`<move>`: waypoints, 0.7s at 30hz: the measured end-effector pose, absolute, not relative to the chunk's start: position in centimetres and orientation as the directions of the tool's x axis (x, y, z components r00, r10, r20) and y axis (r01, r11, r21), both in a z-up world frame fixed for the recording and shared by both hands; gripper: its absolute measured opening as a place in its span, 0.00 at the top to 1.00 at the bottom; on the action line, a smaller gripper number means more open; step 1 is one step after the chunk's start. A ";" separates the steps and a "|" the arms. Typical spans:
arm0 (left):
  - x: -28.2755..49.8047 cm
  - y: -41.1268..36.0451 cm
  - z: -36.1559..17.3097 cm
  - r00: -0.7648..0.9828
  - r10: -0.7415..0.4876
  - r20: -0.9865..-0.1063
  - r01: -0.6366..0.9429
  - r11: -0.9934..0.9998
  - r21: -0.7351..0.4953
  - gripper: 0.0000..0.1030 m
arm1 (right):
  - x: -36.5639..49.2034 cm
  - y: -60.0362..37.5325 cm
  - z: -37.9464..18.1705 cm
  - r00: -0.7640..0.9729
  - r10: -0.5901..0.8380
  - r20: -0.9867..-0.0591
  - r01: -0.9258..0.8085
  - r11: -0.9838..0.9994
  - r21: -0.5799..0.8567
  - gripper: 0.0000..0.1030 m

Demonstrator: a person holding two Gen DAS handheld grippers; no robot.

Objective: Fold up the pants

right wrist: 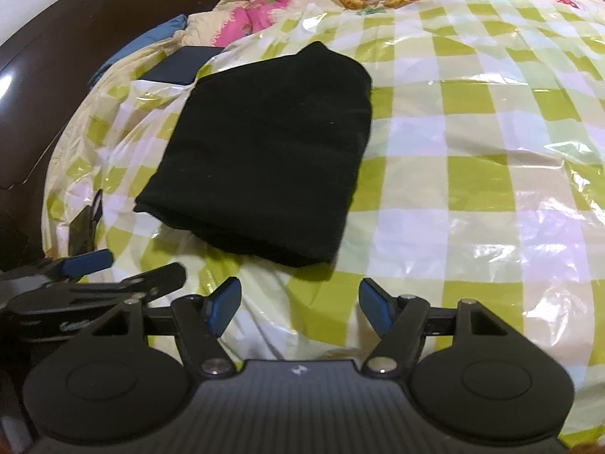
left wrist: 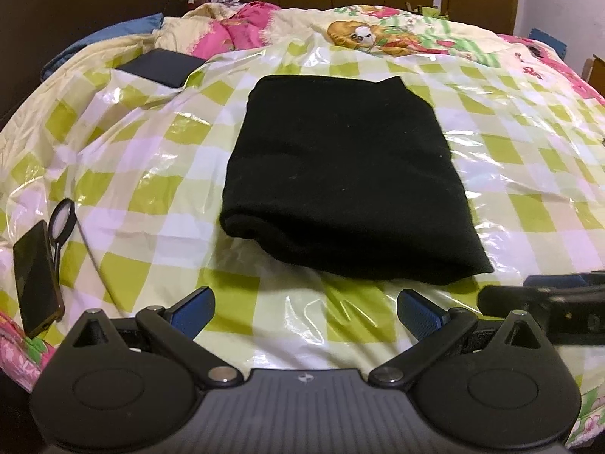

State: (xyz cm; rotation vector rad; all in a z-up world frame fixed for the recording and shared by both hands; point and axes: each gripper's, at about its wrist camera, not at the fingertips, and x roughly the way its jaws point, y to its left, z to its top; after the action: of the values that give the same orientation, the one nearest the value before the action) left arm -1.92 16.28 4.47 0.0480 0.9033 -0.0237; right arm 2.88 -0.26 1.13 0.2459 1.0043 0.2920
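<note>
Two grippers were counted, both nearest the cameras and both short of the pants. On the left gripper [left wrist: 305, 312] the jaws stood spread, blue pads apart, nothing between them but the checked plastic sheet [left wrist: 159, 159]. On the right gripper [right wrist: 300, 304] the jaws were likewise spread and gripped nothing. Each gripper appeared at the edge of the other's view, so the two sat side by side on the near side of the pants.

One pair of black pants [left wrist: 336, 181] lay folded into a compact rectangle, flat on the sheet, its near folded edge just beyond the fingertips and touching neither gripper.

To the left of the pants, well apart, one dark phone [left wrist: 36, 276] lay on the sheet with one magnifying glass [left wrist: 62, 219] just beside it. Beyond the pants' far left corner lay one flat dark rectangular item [left wrist: 160, 66], near but apart in the left view; what it was could not be told.

Beyond the pants, one cartoon-print quilt [left wrist: 363, 34] covered the bed, with one blue cloth [left wrist: 113, 30] at its left.
</note>
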 end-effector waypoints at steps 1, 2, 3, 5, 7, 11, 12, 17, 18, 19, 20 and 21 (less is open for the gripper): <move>-2.0 16.1 4.6 0.621 -0.001 -0.784 0.045 0.998 0.034 0.00 | 2.9 -0.3 1.1 0.502 0.350 -0.791 -0.125 0.934 0.334 0.32; -2.1 16.0 4.7 0.621 -0.003 -0.784 0.048 0.998 0.034 0.00 | 3.0 -0.4 1.0 0.502 0.348 -0.792 -0.126 0.935 0.331 0.32; -2.1 15.9 4.8 0.623 -0.003 -0.782 0.050 0.998 0.037 0.00 | 2.9 -0.4 1.0 0.502 0.348 -0.792 -0.126 0.935 0.331 0.32; -2.2 15.6 4.9 0.628 0.005 -0.778 0.051 0.998 0.047 0.00 | 2.9 -0.4 1.0 0.498 0.352 -0.793 -0.128 0.934 0.335 0.32; -2.2 15.6 5.0 0.629 0.011 -0.778 0.049 0.997 0.054 0.00 | 2.9 -0.4 1.0 0.498 0.355 -0.791 -0.129 0.933 0.337 0.32; -2.3 15.6 5.1 0.628 0.016 -0.778 0.045 0.997 0.057 0.00 | 2.9 -0.4 1.0 0.498 0.359 -0.789 -0.134 0.931 0.340 0.32; -2.3 15.5 5.1 0.628 0.018 -0.778 0.046 0.997 0.061 0.00 | 2.9 -0.4 1.0 0.498 0.360 -0.789 -0.133 0.931 0.340 0.32; -2.2 15.5 5.1 0.627 0.019 -0.779 0.046 0.997 0.061 0.00 | 2.9 -0.4 1.1 0.496 0.358 -0.791 -0.130 0.931 0.341 0.32; -2.2 15.5 5.1 0.627 0.019 -0.779 0.046 0.997 0.061 0.00 | 2.9 -0.4 1.1 0.496 0.359 -0.791 -0.129 0.931 0.341 0.32; -2.2 15.5 5.1 0.627 0.020 -0.779 0.046 0.997 0.062 0.00 | 2.9 -0.4 1.0 0.496 0.359 -0.791 -0.129 0.931 0.341 0.32; -2.2 15.5 5.1 0.627 0.021 -0.779 0.046 0.997 0.064 0.00 | 2.8 -0.4 1.0 0.495 0.359 -0.791 -0.130 0.931 0.342 0.32; -2.2 15.4 5.0 0.627 0.022 -0.779 0.046 0.997 0.066 0.00 | 2.9 -0.4 1.0 0.492 0.361 -0.792 -0.131 0.930 0.343 0.32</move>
State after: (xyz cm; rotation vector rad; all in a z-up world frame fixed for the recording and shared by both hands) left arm -2.24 15.43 5.03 0.0821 0.8937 -0.0139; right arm 2.85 -0.42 0.96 0.2506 1.0151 0.3021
